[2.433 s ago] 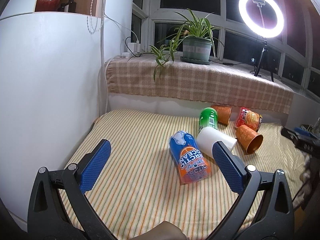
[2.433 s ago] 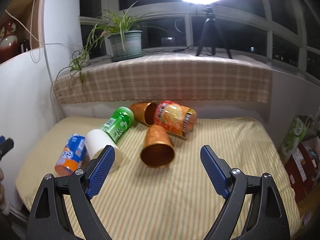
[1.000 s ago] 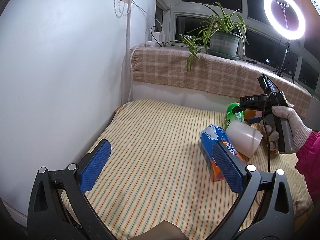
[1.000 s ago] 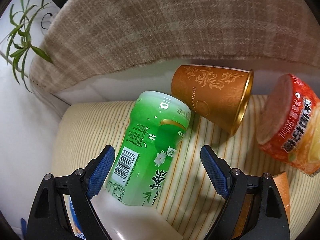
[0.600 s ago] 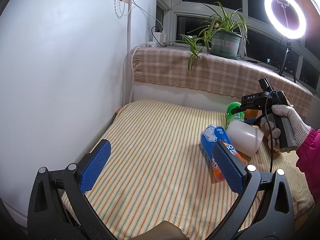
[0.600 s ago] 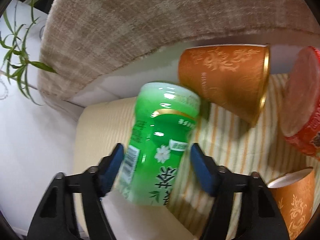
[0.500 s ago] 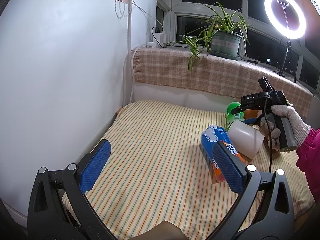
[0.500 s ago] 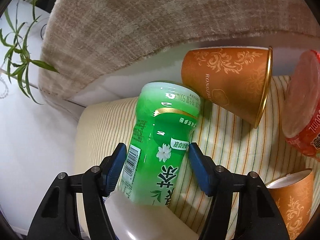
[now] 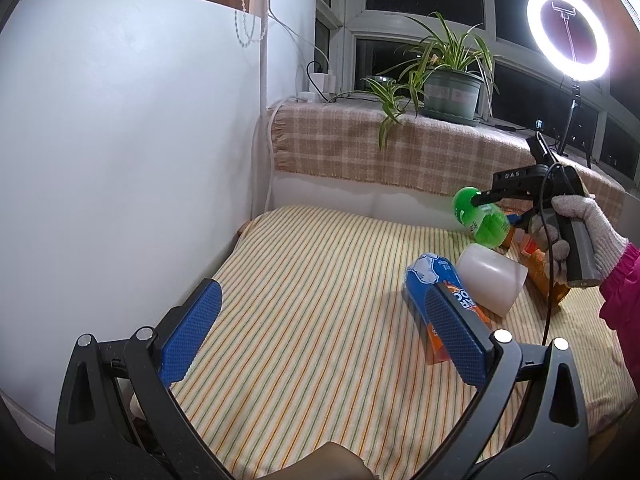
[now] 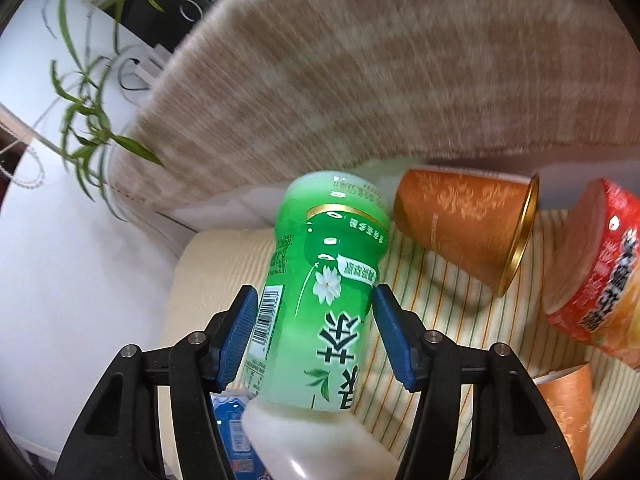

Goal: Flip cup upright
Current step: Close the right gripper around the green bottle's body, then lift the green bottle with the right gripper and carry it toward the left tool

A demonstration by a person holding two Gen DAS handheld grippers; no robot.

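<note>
Left gripper [image 9: 320,336] idle over near edge of striped bed [image 9: 304,280], jaws wide open. Right gripper [image 10: 312,332], jaws clamped on green cup [image 10: 320,292], near bed's far edge, tilted, apparently lifted. Step: mid-flip. Next: rotate upright, set down clear of orange cup [image 10: 464,224].

We see a glossy green plastic-wrapped cup [image 10: 324,292] pressed between the textured blue pads [image 10: 240,336] of the matt black right claw [image 10: 314,336]. Beside the green cup lies an orange paper cup [image 10: 460,224] with a shiny gold rim; behind it hangs a coarse woven plaid cloth [image 10: 360,80]. Beneath it, the striped fabric of the bed [image 9: 320,300] looks soft and matt, and a smooth translucent white cup [image 9: 490,284] lies near.
</note>
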